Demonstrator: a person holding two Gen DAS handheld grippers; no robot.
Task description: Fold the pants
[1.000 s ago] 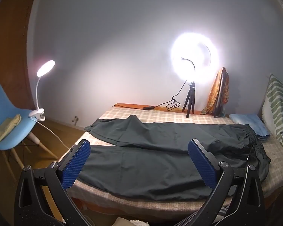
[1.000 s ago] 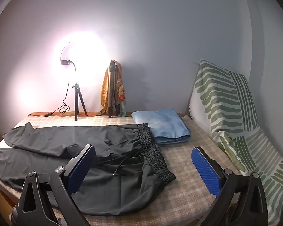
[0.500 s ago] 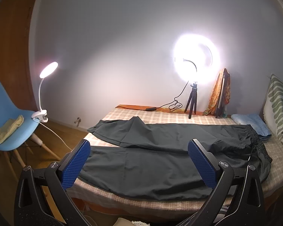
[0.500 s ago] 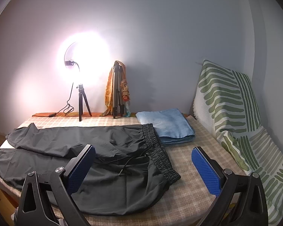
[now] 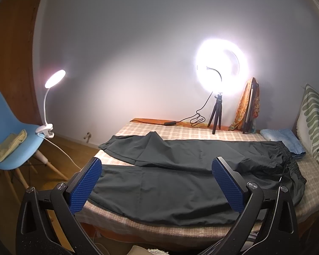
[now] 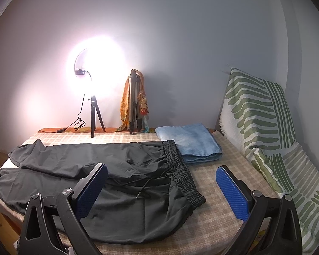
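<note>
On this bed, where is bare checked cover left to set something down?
Free: the checked patch between the waistband of the pants and the striped cushion, in front of the blue towel. A narrower strip runs between the pants and the ring light tripod. Crowded: the middle and the back edge.
</note>
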